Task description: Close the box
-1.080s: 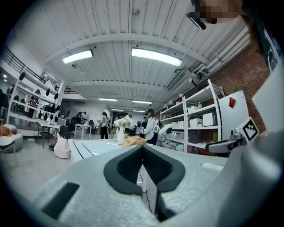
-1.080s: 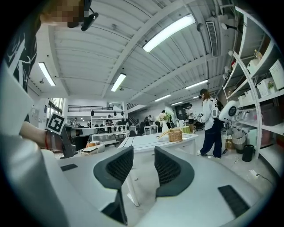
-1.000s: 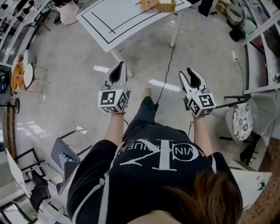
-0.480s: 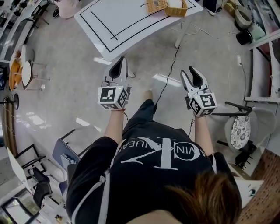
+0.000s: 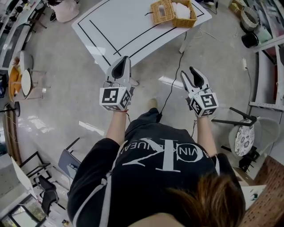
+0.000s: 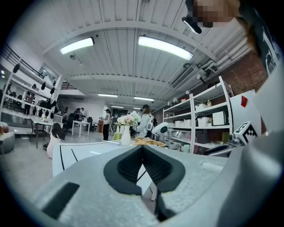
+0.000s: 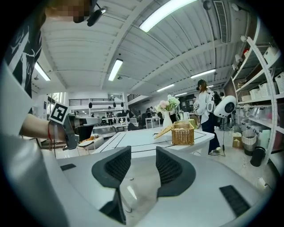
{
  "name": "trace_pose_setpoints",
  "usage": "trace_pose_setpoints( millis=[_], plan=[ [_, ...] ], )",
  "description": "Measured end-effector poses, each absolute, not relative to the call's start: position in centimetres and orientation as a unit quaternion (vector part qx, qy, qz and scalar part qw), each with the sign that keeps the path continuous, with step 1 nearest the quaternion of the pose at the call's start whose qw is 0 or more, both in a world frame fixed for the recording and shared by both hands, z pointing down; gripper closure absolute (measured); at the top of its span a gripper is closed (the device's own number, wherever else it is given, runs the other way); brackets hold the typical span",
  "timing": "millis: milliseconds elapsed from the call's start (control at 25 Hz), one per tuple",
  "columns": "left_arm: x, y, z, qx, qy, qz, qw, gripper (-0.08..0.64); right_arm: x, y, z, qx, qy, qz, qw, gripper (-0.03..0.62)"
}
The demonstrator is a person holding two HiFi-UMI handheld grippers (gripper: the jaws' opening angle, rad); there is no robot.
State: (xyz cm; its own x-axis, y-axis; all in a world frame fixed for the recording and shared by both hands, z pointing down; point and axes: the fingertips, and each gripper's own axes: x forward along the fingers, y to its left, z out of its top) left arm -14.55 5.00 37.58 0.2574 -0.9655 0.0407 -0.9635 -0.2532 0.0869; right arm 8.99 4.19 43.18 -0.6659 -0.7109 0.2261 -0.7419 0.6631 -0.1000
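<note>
A wicker box (image 5: 173, 13) stands on the far corner of a white table (image 5: 120, 26). Its lid leans open on the left side and something white lies inside. It also shows small in the right gripper view, wicker box (image 7: 183, 133), and in the left gripper view, wicker box (image 6: 148, 142). Both grippers are held out over the floor, short of the table. My left gripper (image 5: 122, 60) is shut, its pads (image 6: 133, 166) meeting with nothing between them. My right gripper (image 5: 189, 72) is open and empty, with a gap between its pads (image 7: 171, 168).
A black cable (image 5: 171, 75) runs across the floor from the table toward the person's feet. A chair with a patterned seat (image 5: 244, 128) stands at the right, a stool (image 5: 26, 77) at the left. Shelves line the right side. A vase of flowers (image 7: 167, 111) stands on the table.
The table and wicker box have come closer and further into the head view. Both grippers stay held out in front; the right gripper's jaws stand a little wider.
</note>
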Motion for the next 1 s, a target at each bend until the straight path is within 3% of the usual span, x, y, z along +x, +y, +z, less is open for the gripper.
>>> trace_pose_setpoints(
  millis=[1000],
  plan=[
    [-18.3,-3.3,40.9,0.791,-0.605,-0.018,0.085,0.549,2.4,-5.4,44.3,0.367,-0.915,0.022,0.166,0.416]
  ],
)
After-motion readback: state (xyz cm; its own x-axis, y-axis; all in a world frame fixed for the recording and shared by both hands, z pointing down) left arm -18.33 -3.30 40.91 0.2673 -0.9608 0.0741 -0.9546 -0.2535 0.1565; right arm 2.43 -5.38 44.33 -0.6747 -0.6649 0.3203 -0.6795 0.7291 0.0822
